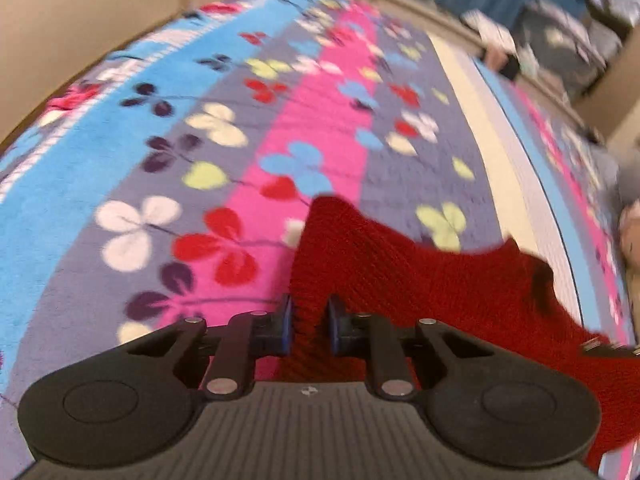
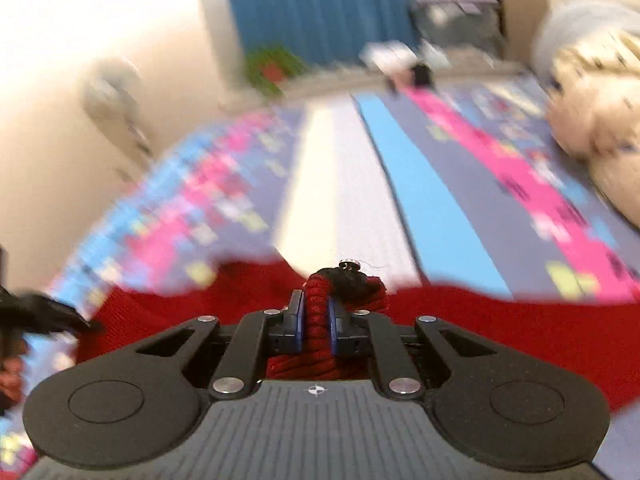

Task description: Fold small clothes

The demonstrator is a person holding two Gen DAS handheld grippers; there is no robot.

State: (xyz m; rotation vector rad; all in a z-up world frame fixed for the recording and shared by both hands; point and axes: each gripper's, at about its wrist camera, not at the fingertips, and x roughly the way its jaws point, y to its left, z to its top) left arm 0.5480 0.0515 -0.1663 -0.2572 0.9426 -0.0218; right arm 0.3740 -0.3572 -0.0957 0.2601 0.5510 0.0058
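A red knit garment (image 1: 420,280) lies spread over the flowered blanket (image 1: 200,160), its edge lifted. In the left wrist view my left gripper (image 1: 311,320) is shut on a fold of the knit, which fills the gap between the blue pads (image 1: 286,320). The right wrist view shows the red garment (image 2: 500,328) stretching across the frame. My right gripper (image 2: 315,322) is shut on a bunched red edge with black trim and a small metal stud (image 2: 349,264). A dark blurred shape at the left edge (image 2: 44,312) looks like the other gripper.
The striped blanket (image 2: 420,200) covers a bed that runs far ahead. A cream wall (image 1: 80,12) lies beyond its left side. A blue curtain (image 2: 320,4), a potted plant (image 2: 272,66) and clutter stand at the far end. A cream patterned bundle (image 2: 596,128) rests at the right.
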